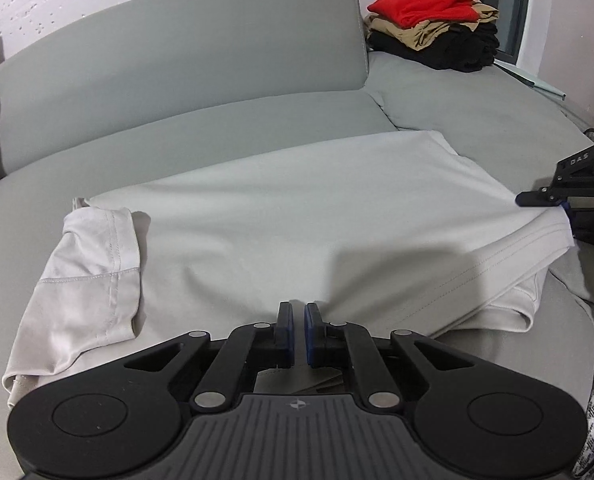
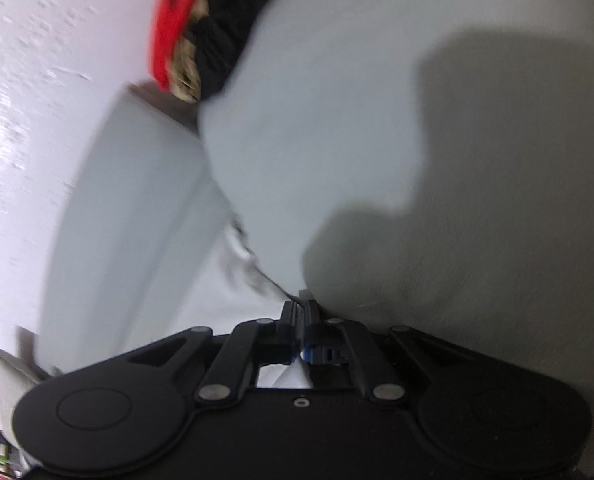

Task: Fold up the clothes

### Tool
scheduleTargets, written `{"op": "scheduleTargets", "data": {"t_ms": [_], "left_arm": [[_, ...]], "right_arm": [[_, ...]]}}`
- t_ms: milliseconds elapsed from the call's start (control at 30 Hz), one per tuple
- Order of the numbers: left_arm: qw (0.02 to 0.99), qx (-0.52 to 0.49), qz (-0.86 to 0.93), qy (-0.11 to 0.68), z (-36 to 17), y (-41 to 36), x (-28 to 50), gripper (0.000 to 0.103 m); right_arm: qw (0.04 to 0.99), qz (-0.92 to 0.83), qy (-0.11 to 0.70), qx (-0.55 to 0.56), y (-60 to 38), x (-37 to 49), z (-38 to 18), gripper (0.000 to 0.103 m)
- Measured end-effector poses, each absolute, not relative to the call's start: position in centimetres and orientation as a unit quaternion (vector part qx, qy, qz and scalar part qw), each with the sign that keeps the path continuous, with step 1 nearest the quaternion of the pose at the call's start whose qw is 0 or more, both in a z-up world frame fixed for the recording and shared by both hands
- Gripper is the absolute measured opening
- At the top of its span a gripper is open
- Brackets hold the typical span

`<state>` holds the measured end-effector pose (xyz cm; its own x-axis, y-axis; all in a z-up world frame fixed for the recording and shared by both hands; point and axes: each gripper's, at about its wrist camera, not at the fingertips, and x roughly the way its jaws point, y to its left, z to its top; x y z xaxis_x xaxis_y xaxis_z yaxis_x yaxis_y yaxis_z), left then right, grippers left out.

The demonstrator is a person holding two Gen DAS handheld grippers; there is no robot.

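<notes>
On the sofa (image 1: 177, 72), one pale shirt (image 1: 297, 216), one clothes stack (image 1: 437, 28).

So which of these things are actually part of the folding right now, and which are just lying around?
In use:
- light grey T-shirt
- left gripper, jaws nearly shut at its near hem
- right gripper, shut on its edge

Lying about:
- stack of folded clothes
- grey sofa

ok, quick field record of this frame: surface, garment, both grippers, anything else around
surface: grey sofa
garment: pale grey T-shirt spread on the seat, one sleeve folded over
left gripper: jaws nearly shut at the shirt's near edge; a hold on cloth not clear
right gripper: shut on the shirt's hem corner
other: stack of folded clothes, red on top, at the far end of the sofa
</notes>
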<state>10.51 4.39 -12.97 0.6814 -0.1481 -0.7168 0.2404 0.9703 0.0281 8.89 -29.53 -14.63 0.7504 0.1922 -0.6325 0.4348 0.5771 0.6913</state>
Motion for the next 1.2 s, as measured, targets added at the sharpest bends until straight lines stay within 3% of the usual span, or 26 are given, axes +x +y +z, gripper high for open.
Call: {"op": "scheduleTargets", "data": {"t_ms": [133,267,333,367,433,500,633,733,833,900,933,1100,1200], "left_arm": [[0.92,0.095,-0.098,0.367,-11.6,3.8,8.3,0.02],[0.931,0.091,-0.11,0.335,-9.9,3.9,5.7,0.02],[0.936,0.089,-0.12,0.32,-9.3,3.4,5.2,0.02],[0.936,0.095,-0.122,0.315,-9.3,2.7,5.6,0.02],[0.937,0.104,-0.124,0.309,-9.6,0.9,7.0,0.021],[0.937,0.116,-0.11,0.31,-10.7,-0.7,9.0,0.025],[0.913,0.142,-0.128,0.36,-12.8,-2.4,9.3,0.002],[0.894,0.21,-0.173,0.356,-12.7,-2.7,4.5,0.001],[0.899,0.199,-0.18,0.345,-12.0,-0.9,0.4,0.003],[0.908,0.16,-0.167,0.348,-11.3,0.8,-0.4,0.022],[0.914,0.14,-0.156,0.348,-11.0,1.5,-0.7,0.025],[0.945,0.087,-0.048,0.311,-9.7,4.7,-0.2,0.036],[0.949,0.049,-0.022,0.31,-9.2,6.2,1.3,0.036]], "right_arm": [[0.796,-0.072,0.361,0.48,-30.1,7.2,-13.9,0.012],[0.783,-0.053,0.367,0.5,-30.0,3.1,-11.9,0.053],[0.79,-0.022,0.371,0.487,-28.6,2.5,-11.2,0.051],[0.799,-0.001,0.373,0.471,-27.4,2.7,-10.9,0.037],[0.815,0.043,0.376,0.439,-25.2,3.1,-10.5,0.024],[0.835,0.077,0.377,0.394,-22.6,5.2,-10.5,0.024],[0.861,0.076,0.433,0.256,-18.1,8.6,-12.3,0.024],[0.865,0.078,0.455,0.198,-17.4,6.4,-11.2,0.02],[0.851,0.077,0.479,0.202,-18.6,2.9,-10.5,0.021],[0.85,0.08,0.473,0.217,-19.5,1.0,-10.2,0.028],[0.849,0.078,0.468,0.232,-20.0,0.6,-10.1,0.032],[0.831,0.075,0.412,0.367,-22.5,-0.5,-10.5,0.061],[0.805,0.063,0.388,0.445,-24.1,0.2,-11.4,0.068]]}}
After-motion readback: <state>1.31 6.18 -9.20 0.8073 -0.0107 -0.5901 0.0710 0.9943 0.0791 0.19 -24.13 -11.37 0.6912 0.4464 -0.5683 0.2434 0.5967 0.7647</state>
